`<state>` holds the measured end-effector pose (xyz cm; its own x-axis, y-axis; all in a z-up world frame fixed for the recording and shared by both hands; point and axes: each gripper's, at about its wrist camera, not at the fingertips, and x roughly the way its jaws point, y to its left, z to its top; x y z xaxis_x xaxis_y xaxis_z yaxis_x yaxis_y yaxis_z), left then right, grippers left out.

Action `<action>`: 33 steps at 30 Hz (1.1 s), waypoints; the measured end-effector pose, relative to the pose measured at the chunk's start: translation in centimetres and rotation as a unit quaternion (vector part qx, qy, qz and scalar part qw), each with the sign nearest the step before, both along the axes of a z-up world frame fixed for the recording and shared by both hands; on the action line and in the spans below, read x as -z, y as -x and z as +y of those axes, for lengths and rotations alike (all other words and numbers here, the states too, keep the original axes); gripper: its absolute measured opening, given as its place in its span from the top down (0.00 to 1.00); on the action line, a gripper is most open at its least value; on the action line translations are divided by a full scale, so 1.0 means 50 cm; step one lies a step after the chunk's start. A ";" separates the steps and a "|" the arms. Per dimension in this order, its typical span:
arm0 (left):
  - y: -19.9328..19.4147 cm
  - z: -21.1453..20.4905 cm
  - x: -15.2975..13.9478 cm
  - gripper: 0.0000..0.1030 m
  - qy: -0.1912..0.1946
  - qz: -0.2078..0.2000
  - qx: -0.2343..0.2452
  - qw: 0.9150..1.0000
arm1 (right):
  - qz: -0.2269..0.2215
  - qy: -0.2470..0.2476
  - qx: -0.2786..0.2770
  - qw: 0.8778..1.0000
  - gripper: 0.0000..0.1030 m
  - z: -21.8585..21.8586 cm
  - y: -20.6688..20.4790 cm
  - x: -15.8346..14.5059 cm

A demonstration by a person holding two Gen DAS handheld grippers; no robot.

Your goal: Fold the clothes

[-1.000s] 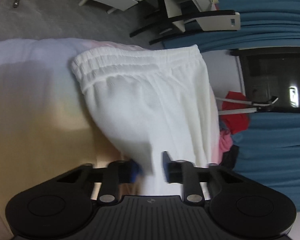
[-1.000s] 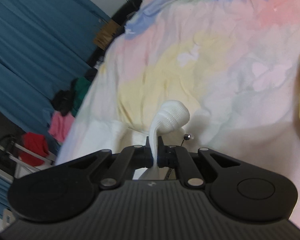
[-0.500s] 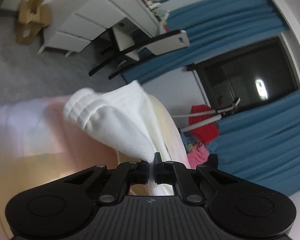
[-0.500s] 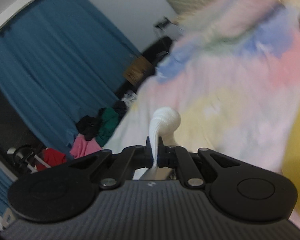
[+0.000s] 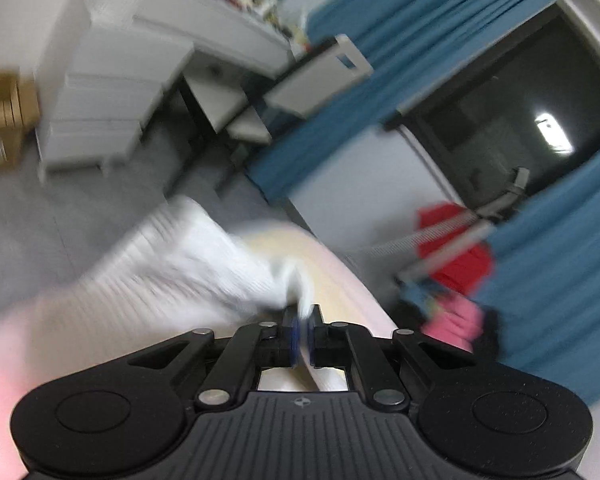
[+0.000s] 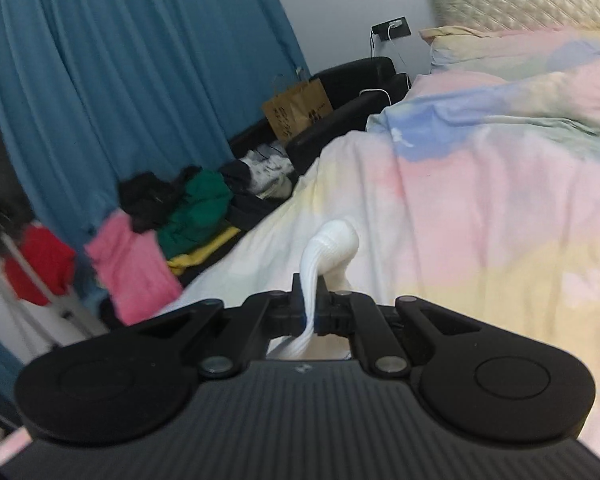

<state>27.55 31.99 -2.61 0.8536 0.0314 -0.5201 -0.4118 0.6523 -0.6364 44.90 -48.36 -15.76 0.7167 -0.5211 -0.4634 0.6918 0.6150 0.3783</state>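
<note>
White shorts hang lifted off the bed, blurred by motion in the left wrist view, their ribbed waistband trailing to the left. My left gripper is shut on a corner of the white fabric. In the right wrist view my right gripper is shut on another bunched corner of the white shorts, which curls up above the jaws. The pastel bedspread lies beneath and beyond both grippers.
A pile of pink, green, black and yellow clothes lies beside the bed against blue curtains. A brown paper bag leans on a black seat. A white desk with drawers, a chair, a cardboard box and a red garment stand across the floor.
Both grippers rose and swung away from the bed with the white shorts. The left jaws closed on the fabric, and the shorts went from lying flat to hanging bunched.
</note>
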 end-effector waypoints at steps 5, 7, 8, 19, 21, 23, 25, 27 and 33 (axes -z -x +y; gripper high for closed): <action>-0.162 -0.014 0.096 0.96 -0.020 0.069 -0.005 0.997 | 0.068 -0.008 -0.008 0.998 0.94 -0.014 -0.154 0.129; -0.202 -0.029 0.122 0.96 -0.044 0.086 0.001 0.995 | 0.084 -0.001 -0.012 0.996 0.94 -0.012 -0.187 0.163; -0.212 -0.031 0.128 0.96 -0.049 0.090 0.003 0.995 | 0.089 -0.001 -0.012 0.996 0.94 -0.012 -0.198 0.175; -0.096 -0.045 0.087 0.54 -0.061 0.054 0.037 0.996 | -0.009 -0.040 -0.048 0.998 0.46 -0.015 -0.035 0.120; -0.035 -0.046 0.074 0.44 -0.053 0.038 0.045 0.997 | -0.045 -0.057 -0.040 0.997 0.45 -0.014 0.037 0.106; 0.029 -0.050 0.063 0.35 -0.045 0.024 0.055 0.997 | -0.084 -0.091 -0.032 0.992 0.45 -0.014 0.119 0.107; 0.098 -0.051 0.072 0.23 -0.026 0.023 0.050 0.998 | -0.110 -0.127 -0.018 0.986 0.44 -0.009 0.196 0.120; 0.169 -0.046 0.095 0.20 0.016 0.029 0.036 0.999 | -0.125 -0.162 -0.003 0.979 0.44 -0.002 0.261 0.143; 0.279 -0.008 0.195 0.16 0.180 0.091 -0.011 0.979 | -0.112 -0.306 -0.058 0.944 0.44 0.002 0.317 0.219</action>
